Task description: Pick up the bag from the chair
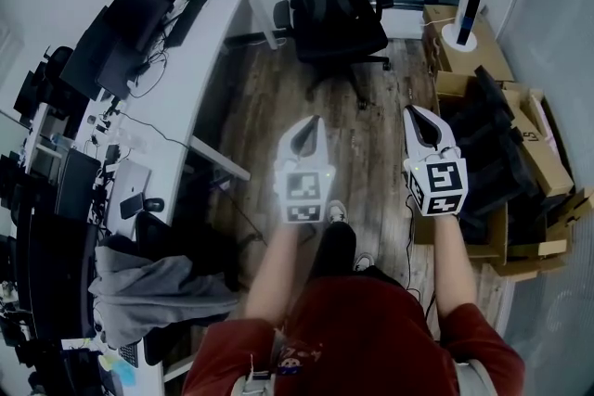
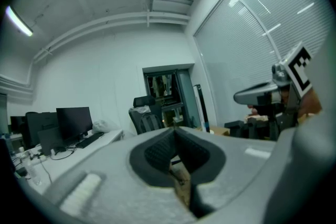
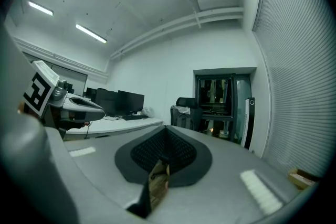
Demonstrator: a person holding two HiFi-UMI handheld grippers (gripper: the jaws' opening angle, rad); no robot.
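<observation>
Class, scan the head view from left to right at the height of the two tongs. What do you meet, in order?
white desk → left tongs → right tongs → cardboard boxes

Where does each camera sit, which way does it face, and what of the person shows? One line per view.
Head view: on the person's head, facing steeply down at the floor; both forearms, left gripper and right gripper show.
Left gripper view: on the left gripper, facing level along its shut jaws towards the chair; the right gripper shows at right.
Right gripper view: on the right gripper, facing along its shut jaws to that chair; the left gripper shows at left.
Shared: all three show the chair.
</observation>
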